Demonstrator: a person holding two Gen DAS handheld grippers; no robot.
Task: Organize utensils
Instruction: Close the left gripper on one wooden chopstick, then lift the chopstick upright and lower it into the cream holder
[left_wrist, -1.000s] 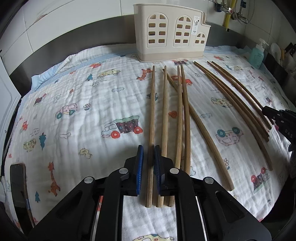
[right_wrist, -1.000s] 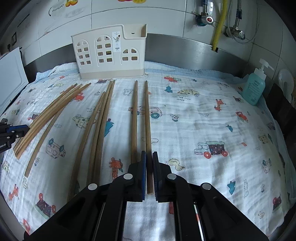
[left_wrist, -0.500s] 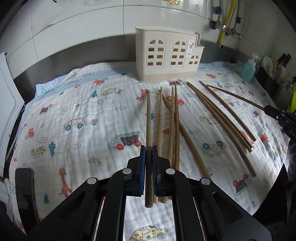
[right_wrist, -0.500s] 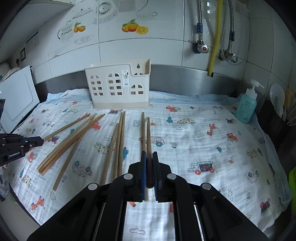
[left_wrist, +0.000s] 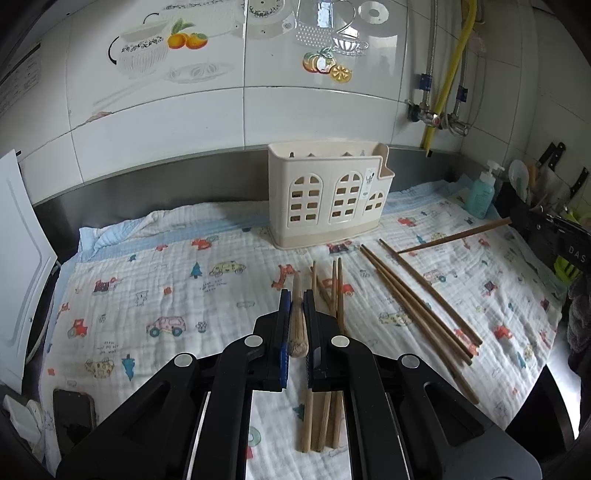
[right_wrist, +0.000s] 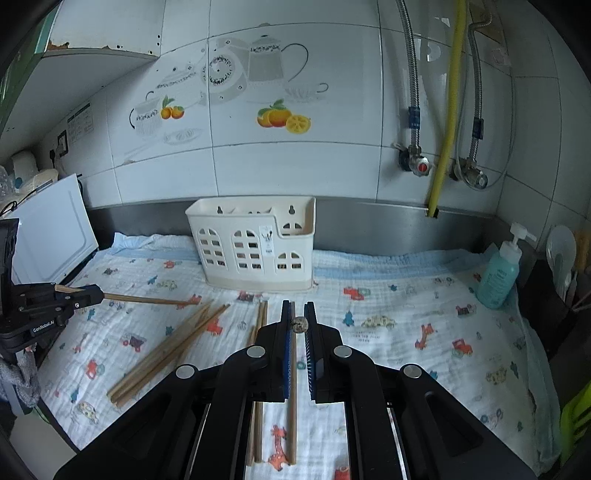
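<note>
Both hand-held grippers have come up off the counter since a moment ago, each with one long wooden chopstick pinched between its blue pads. The left gripper (left_wrist: 296, 306) is clenched on its long brown wooden chopstick (left_wrist: 297, 325). A second ago that stick lay flat on the cartoon-printed white cloth (left_wrist: 155, 295) among its neighbours; now it is clear of the cloth and seen almost end-on, its butt toward the camera and its tip aimed at the cream plastic utensil holder with arched cut-out windows (left_wrist: 325, 199). The right gripper (right_wrist: 298, 321) is likewise shut on a second wooden chopstick (right_wrist: 299, 324), which shows only as a round speckled end between the pads; from the left wrist view its shaft juts out toward the holder.

The remaining chopsticks lie loose on the cloth: a tight bunch of three or four (left_wrist: 325, 413) just under the left gripper and a fanned group of darker ones (left_wrist: 421, 306) further right. The holder stands upright at the back of the cloth against the steel splashback, well apart from both grippers. A teal soap bottle (right_wrist: 498, 273) stands at the far right.

I judge the pick-up done for these two sticks. What remains is carrying them forward to the holder, tipping each upright and dropping it into a compartment, then returning for the rest. A long stick held near one end may swing or slip.
</note>
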